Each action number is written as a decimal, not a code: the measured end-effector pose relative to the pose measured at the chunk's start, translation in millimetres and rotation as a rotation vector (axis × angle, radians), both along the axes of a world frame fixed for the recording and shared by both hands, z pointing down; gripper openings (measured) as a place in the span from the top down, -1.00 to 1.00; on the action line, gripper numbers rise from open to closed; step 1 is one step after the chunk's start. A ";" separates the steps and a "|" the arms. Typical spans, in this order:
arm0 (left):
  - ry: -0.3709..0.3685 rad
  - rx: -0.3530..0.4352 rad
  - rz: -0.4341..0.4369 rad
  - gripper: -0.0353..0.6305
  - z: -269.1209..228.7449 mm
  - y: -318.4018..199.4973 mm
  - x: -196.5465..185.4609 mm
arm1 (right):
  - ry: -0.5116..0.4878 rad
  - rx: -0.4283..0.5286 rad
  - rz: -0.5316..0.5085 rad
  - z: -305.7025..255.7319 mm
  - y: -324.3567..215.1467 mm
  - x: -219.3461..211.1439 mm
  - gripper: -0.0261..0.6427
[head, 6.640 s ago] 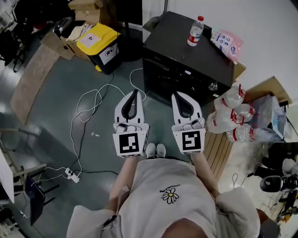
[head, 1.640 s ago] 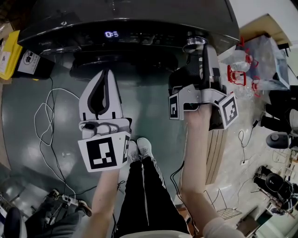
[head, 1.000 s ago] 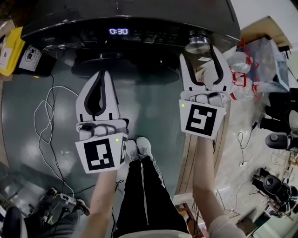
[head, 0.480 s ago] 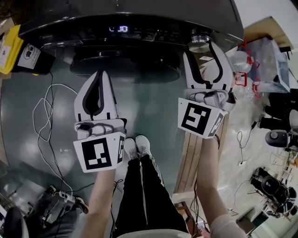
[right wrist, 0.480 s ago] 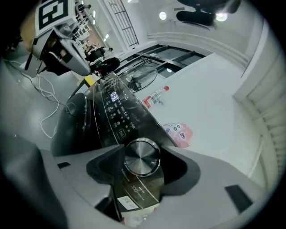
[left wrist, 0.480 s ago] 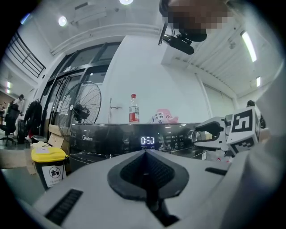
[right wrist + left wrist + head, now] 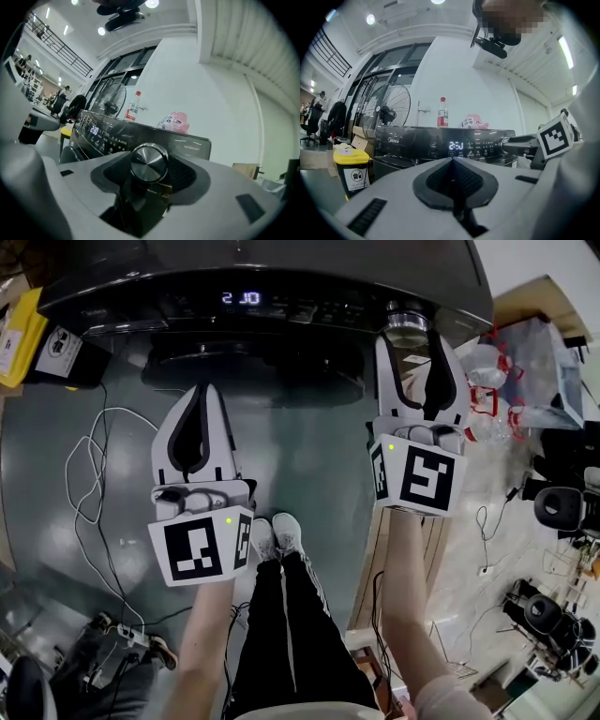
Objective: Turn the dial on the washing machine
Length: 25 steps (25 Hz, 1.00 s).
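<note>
The dial (image 7: 149, 162) is the shiny metal knob at the right end of the washing machine (image 7: 281, 268) control panel, and my right hand-held gripper (image 7: 411, 336) is on it. In the right gripper view the knob sits square between the two grey pads, which press in on either side, so I'd call that clamped on the dial. From the head view the jaws reach straight up to the front of the panel with the knob at their tips.

The lit display (image 7: 241, 298) sits left of the dial on the same dark panel; the digits look like 2:30, but they're a bit smeared.

My left hand-held gripper (image 7: 199, 392) hangs lower and well away from the machine, over the floor, jaws together with nothing in them.

On top of the machine there's a bottle (image 7: 442, 112) with a red label and a pink bag (image 7: 476, 123) beside it. A yellow-lidded bin (image 7: 350, 171) stands off to the left, and white cable (image 7: 94, 474) loops over the floor.
</note>
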<state>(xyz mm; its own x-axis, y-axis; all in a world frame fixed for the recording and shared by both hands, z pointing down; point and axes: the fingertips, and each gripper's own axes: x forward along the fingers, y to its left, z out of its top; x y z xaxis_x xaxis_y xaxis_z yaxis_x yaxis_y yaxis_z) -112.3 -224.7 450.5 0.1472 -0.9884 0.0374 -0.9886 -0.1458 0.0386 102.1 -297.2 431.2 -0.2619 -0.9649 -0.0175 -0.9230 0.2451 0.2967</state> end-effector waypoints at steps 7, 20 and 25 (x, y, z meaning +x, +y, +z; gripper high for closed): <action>0.002 0.000 -0.001 0.89 0.6 1.4 -1.4 | -0.392 -0.075 0.042 5.3 -0.8 12.5 0.17; 0.002 -0.002 0.017 0.89 4.8 -1.0 5.8 | -0.898 -0.143 -0.055 5.8 -6.0 14.6 0.17; -0.003 -0.003 0.019 0.89 5.4 -1.3 6.6 | -0.901 -0.139 -0.055 6.4 -6.1 14.8 0.17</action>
